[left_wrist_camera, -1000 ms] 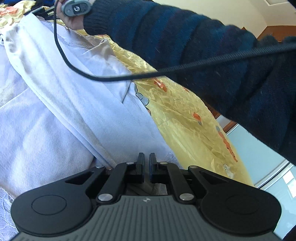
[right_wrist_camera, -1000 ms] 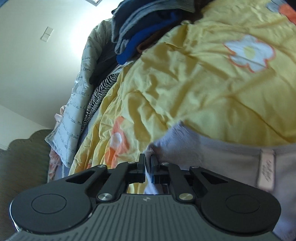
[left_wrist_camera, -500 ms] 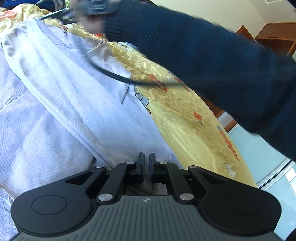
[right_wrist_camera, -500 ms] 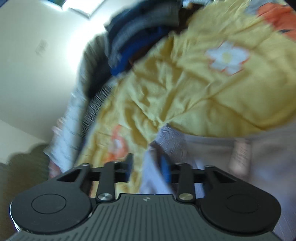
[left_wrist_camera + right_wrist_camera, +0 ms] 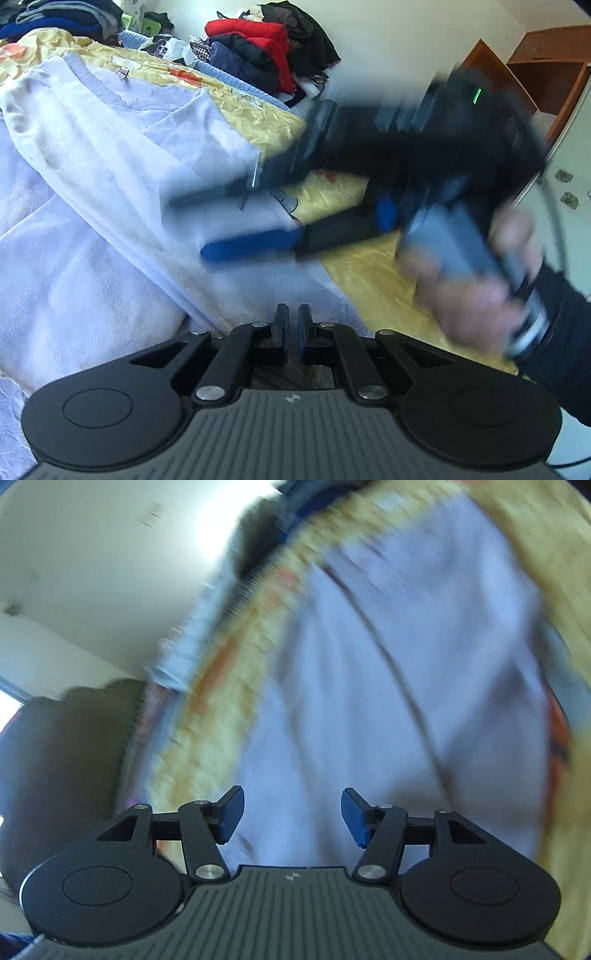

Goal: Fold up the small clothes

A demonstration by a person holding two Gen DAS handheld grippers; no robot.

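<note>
Lavender top [image 5: 92, 206] lies spread on the yellow floral bedspread [image 5: 373, 284], one sleeve folded across. Left gripper [image 5: 290, 326] pinches its lower edge, jaws narrow; right gripper [image 5: 291, 818] sweeps over it blurred, jaws wide, carrying nothing. Best practice: anchor the edge while regrasping. Heaped clothes [image 5: 258, 51] line the wall.

Smeared by motion ahead and right of the left gripper [image 5: 291, 326]: the right gripper [image 5: 229, 221], fingers streaked, hand [image 5: 476, 295] behind it blurred, sleeve cut by the frame's right edge. Hidden between the closed left jaws: whether any pale lilac garment [image 5: 92, 229] is pinched. Blurred throughout beyond the right gripper [image 5: 291, 814]: garment [image 5: 388, 701], yellow bedcover [image 5: 221, 720], a thin dark line of unclear kind crossing the cloth.
</note>
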